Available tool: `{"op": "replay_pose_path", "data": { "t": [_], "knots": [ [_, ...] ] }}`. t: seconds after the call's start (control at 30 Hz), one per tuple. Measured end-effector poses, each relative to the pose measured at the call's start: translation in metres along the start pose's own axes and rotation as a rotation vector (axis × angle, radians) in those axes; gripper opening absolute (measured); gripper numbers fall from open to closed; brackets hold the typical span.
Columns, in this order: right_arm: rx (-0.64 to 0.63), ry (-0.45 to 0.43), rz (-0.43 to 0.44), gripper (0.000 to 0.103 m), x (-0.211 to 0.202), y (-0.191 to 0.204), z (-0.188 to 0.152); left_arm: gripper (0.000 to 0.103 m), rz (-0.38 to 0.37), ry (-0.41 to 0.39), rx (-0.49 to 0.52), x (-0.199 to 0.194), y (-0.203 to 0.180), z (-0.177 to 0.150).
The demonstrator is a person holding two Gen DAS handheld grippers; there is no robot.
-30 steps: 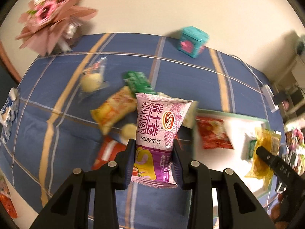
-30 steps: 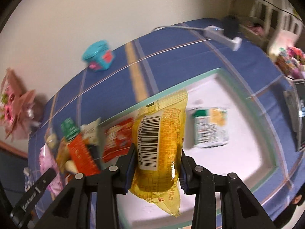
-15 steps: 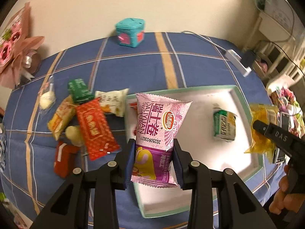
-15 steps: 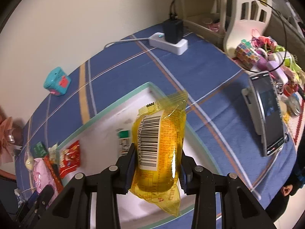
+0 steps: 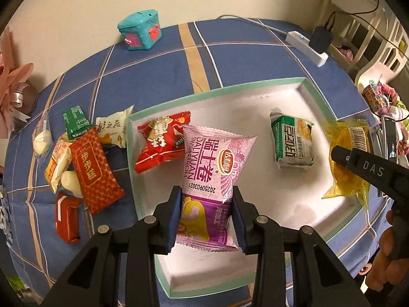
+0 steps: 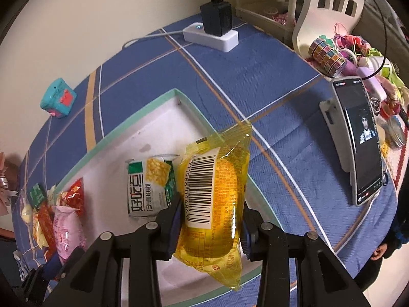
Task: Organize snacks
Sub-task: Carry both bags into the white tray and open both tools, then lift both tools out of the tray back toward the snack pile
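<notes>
My left gripper [image 5: 206,212] is shut on a pink and purple Swiss-roll packet [image 5: 212,176], which hangs over the left half of the white tray with a green rim [image 5: 255,83]. In the tray lie a red packet [image 5: 163,144] and a green and white packet [image 5: 292,143]. My right gripper [image 6: 211,223] is shut on a yellow packet with a barcode [image 6: 217,192], above the tray's right rim [image 6: 204,120]. In the left wrist view that yellow packet [image 5: 345,163] hangs at the tray's right side.
Several loose snacks [image 5: 84,158] lie in a heap on the blue checked cloth left of the tray. A teal toy box [image 5: 140,33] stands at the back. A power strip with a plug [image 6: 214,33], a phone on a stand [image 6: 358,140] and a basket of trinkets [image 6: 345,53] are to the right.
Both grippers have swung to the right with their packets, from above the snack heap to above the tray, and come a little lower. Neither grip has changed.
</notes>
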State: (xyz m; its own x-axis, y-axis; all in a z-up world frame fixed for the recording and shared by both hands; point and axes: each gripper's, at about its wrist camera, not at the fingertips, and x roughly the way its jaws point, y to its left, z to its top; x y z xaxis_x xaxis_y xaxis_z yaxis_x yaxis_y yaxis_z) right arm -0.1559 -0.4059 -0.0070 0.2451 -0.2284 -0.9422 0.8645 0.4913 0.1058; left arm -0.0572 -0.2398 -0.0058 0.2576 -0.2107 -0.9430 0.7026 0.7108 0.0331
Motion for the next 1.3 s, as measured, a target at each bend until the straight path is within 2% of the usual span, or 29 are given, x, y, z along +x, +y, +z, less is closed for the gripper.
{"op": "replay_pose_path", "data": {
  "t": [0.1,0.13,0.17,0.2,0.27,0.43,0.5,0.67,0.73,0.83,1.1,1.2,1.3],
  "knots": [
    [-0.002,0.012,-0.001,0.041,0.003,0.0,-0.001,0.041,0.004,0.005,-0.003,0.004,0.0,0.0],
    [-0.002,0.014,-0.005,0.041,0.004,0.0,-0.002,0.05,0.005,0.005,-0.008,0.004,0.001,0.001],
    [-0.003,0.017,-0.009,0.043,0.004,0.0,-0.002,0.066,0.004,0.008,-0.013,0.005,0.001,0.001],
    [-0.004,0.022,-0.013,0.046,0.005,0.001,-0.002,0.073,0.005,0.01,-0.015,0.005,0.002,0.001],
    [-0.001,0.026,-0.011,0.066,0.007,0.002,-0.002,0.075,0.014,0.005,-0.018,0.003,0.003,0.001],
    [-0.023,0.007,-0.014,0.07,0.001,0.008,-0.003,0.077,0.04,0.007,-0.032,0.0,0.009,0.002],
    [-0.034,0.001,-0.013,0.073,-0.002,0.011,-0.004,0.081,0.044,0.009,-0.047,-0.001,0.013,0.003],
    [-0.08,-0.029,-0.023,0.099,-0.009,0.023,-0.007,0.095,0.086,-0.003,-0.127,-0.005,0.033,0.004],
    [-0.1,-0.039,-0.019,0.103,-0.012,0.028,-0.008,0.096,0.132,-0.013,-0.169,-0.006,0.045,0.004],
    [-0.123,-0.045,-0.002,0.103,-0.015,0.034,-0.011,0.101,0.169,-0.027,-0.228,-0.009,0.065,0.003],
    [-0.17,-0.059,0.066,0.103,-0.027,0.056,-0.017,0.101,0.206,-0.068,-0.355,-0.025,0.116,-0.002],
    [-0.17,-0.05,0.11,0.103,-0.03,0.067,-0.019,0.101,0.252,-0.079,-0.347,-0.03,0.131,-0.003],
    [-0.175,-0.044,0.169,0.103,-0.034,0.079,-0.024,0.101,0.334,-0.076,-0.316,-0.032,0.144,-0.005]
  ]
}}
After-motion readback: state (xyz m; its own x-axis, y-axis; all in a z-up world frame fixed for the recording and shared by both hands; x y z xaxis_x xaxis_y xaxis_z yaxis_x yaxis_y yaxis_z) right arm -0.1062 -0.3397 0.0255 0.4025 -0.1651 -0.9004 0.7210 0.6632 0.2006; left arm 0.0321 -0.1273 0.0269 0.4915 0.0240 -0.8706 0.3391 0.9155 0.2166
